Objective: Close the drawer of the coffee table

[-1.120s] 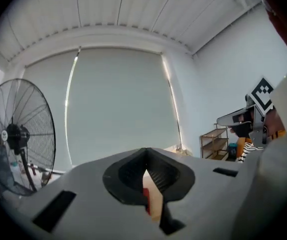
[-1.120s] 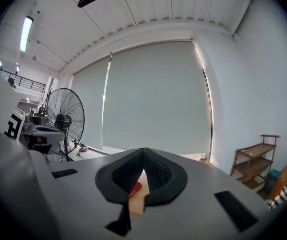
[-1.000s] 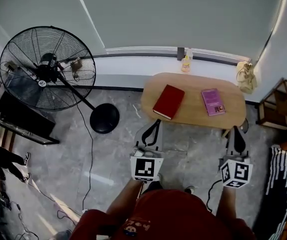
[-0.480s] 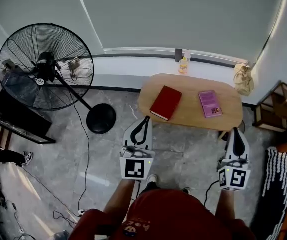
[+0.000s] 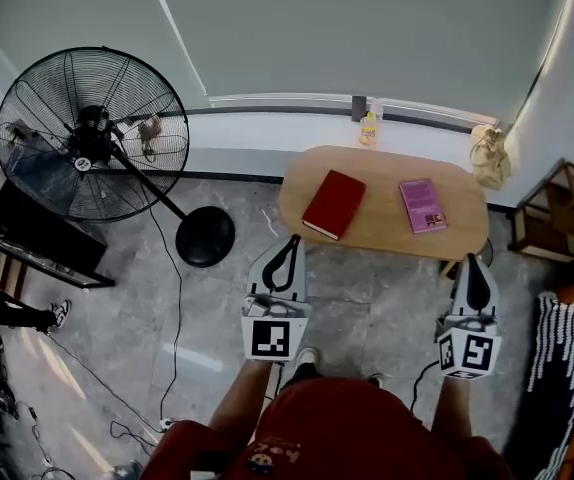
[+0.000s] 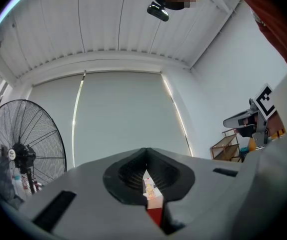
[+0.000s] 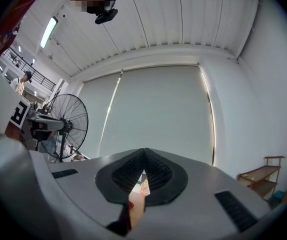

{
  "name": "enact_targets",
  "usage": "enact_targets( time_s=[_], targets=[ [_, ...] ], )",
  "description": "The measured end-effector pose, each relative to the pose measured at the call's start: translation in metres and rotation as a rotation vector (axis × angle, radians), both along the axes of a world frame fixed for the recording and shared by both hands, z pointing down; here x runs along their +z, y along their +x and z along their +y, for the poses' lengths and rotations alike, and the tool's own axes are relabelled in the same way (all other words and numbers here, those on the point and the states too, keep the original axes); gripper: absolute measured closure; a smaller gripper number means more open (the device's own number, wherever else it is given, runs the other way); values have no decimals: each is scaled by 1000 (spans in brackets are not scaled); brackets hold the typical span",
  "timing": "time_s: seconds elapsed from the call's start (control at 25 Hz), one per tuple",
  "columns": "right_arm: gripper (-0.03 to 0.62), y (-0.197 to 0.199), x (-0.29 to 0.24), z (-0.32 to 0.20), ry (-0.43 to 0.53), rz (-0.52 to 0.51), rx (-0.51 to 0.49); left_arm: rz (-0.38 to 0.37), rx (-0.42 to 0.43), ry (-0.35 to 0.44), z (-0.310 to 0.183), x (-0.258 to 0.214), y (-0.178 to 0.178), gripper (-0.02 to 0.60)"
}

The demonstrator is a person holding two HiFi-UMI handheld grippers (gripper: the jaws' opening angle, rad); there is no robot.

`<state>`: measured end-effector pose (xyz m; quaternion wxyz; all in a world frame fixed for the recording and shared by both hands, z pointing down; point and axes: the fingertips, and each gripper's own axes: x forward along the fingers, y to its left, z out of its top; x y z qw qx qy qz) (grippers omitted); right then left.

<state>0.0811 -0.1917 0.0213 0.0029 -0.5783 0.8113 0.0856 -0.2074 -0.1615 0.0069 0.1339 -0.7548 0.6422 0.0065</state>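
Jaws together and empty on both; left tool [image 5: 290,242] shifted leftward, right tool [image 5: 471,263] stayed.

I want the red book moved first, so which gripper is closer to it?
Left. The left gripper hangs just short of the red book; the right gripper is far off by the coffee table's right end.

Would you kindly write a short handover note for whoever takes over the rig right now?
Left gripper: shut, empty, short of the coffee table.
Right gripper: shut, empty, near the table's front right edge; contact cannot be told.
On the table: red book, purple book.
Drawer: not visible in any view, so open or closed is unknown.
Left to do: probably find the drawer front and push it in.
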Motion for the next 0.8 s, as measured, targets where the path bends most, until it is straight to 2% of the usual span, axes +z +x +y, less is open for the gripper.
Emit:
enact_targets(
  time_s=[0.8],
  targets=[
    [595, -14, 16, -5, -43, 2, -38, 5, 2, -33, 0, 14, 3, 574]
  ],
)
